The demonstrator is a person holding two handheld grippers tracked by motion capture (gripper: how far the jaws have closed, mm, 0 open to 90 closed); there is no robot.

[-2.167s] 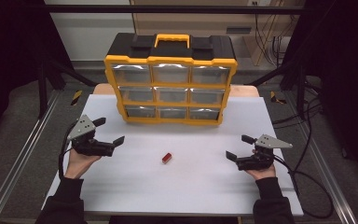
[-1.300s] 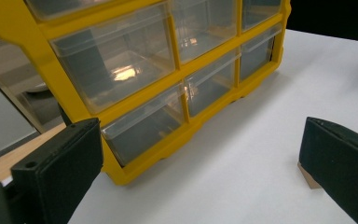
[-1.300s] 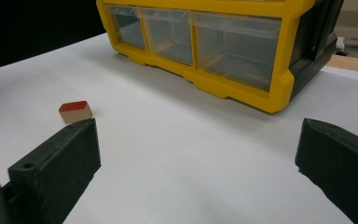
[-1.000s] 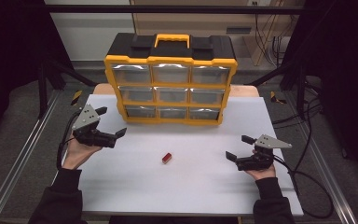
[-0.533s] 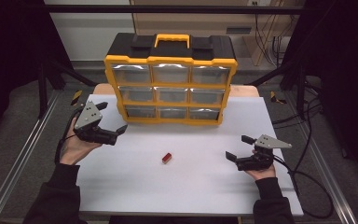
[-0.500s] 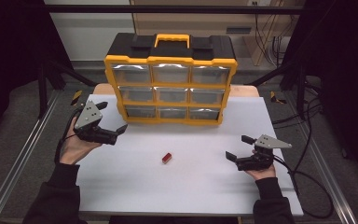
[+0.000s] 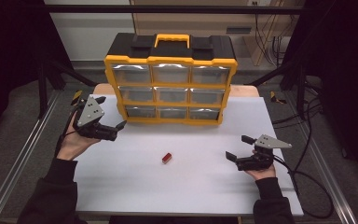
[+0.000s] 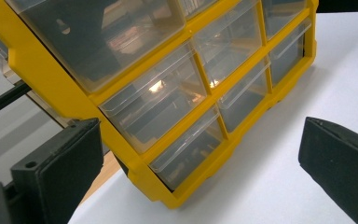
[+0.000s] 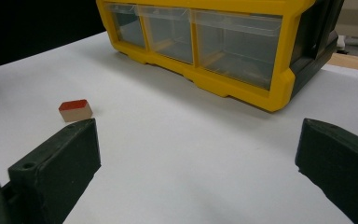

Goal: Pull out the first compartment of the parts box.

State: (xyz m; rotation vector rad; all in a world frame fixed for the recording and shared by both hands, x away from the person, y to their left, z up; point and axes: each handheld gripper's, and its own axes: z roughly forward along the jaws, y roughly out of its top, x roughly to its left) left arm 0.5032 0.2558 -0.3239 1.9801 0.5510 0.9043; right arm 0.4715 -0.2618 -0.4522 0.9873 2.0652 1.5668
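Observation:
A yellow and black drawer cabinet (image 7: 170,79) with clear drawers stands at the back of the white table (image 7: 121,186). A small red block (image 7: 167,158) lies alone on the table in front of it. My left gripper (image 7: 111,116) is open, raised near the cabinet's lower left corner, jaws pointing at the bottom-left drawer (image 8: 189,149). My right gripper (image 7: 241,148) rests open near the table's right side, with nothing between its jaws. In the right gripper view the red block (image 9: 75,110) lies just beyond the left jaw, and the cabinet (image 9: 223,42) stands farther off.
Cables (image 7: 307,163) trail off the table's right edge. A metal rail (image 7: 23,158) runs along the left side below the table. A wooden board edge (image 7: 103,88) shows behind the cabinet.
My left gripper has lifted and moved forward and right, toward the cabinet's lower left corner. The right gripper and the red block have stayed put.

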